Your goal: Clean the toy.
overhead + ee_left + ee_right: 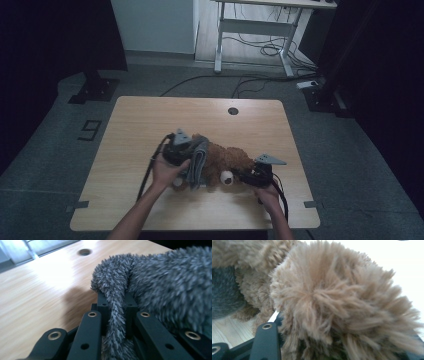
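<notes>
**Plush Toy and Grey Cloth: Grip Status at Table Centre**

The brown plush toy [227, 162] lies on the wooden table [150, 120], in the near half of the top, between the two hands. A grey fuzzy cloth [198, 162] is draped over the toy's left end.

Left gripper [186, 150]: positioned at the left end of the toy, held by the left hand [167, 172]. In the left gripper view, the jaws are clenched on a fold of the grey fuzzy cloth [113, 315]; the fold runs between the two black jaws and the pads press on it from both sides. The rest of the cloth bulks to the right of the jaws.

Right gripper [247, 177]: positioned at the right end of the toy, near its white-tipped paw [227, 177], held by the right hand [269, 195]. In the right gripper view, a tuft of tan fur [337, 305] sits between the jaws, which grasp it part-way closed.

A round cable hole [233, 111] sits at the far edge of the table
</notes>
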Demonstrator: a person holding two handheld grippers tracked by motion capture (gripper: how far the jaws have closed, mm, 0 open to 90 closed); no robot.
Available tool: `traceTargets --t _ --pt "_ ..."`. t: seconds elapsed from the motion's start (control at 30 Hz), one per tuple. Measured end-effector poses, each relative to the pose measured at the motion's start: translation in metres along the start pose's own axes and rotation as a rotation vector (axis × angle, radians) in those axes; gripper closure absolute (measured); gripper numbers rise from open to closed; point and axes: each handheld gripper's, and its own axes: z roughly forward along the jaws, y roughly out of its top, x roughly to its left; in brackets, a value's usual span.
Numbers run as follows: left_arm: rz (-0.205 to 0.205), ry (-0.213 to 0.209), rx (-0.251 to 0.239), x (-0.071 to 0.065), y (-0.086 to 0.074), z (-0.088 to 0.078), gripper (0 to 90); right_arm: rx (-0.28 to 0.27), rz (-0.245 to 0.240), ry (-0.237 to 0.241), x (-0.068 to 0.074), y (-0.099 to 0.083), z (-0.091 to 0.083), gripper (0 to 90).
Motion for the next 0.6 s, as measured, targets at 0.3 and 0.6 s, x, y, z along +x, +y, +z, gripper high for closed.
traceTargets --t 0.3,0.6 --pt "0.034 -0.008 0.043 -0.029 0.012 0.039 80.3 -0.002 0.002 0.0 -0.002 -0.001 0.0 39.5" --pt "-0.041 0.03 0.024 0.01 -0.02 0.007 80.1 -0.005 -0.004 0.002 -0.001 -0.001 0.0 39.4"
